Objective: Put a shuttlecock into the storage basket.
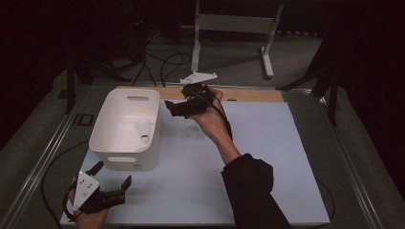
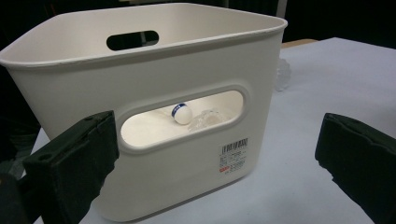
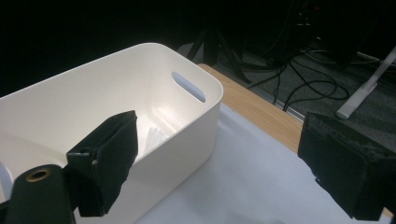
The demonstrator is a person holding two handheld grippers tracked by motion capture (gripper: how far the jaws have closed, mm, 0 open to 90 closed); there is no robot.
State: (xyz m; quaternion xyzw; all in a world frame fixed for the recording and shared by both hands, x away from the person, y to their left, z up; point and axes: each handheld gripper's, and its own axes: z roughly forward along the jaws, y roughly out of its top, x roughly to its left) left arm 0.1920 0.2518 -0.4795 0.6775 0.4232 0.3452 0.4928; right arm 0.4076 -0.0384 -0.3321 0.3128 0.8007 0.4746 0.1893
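**White bin at table's 10 o'clock**

White plastic storage bin (image 1: 126, 129), slotted handles, barcode sticker. Through the slot, left gripper view: small white ball (image 2: 181, 113) with blue band inside. Left gripper (image 1: 111, 183) at 7 o'clock, right gripper (image 1: 168, 108) at 12: both gaping, empty.

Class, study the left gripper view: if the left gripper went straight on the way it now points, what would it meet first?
Most likely the near wall of the white bin, about at its handle slot; both jaws of the left gripper stand open and empty.
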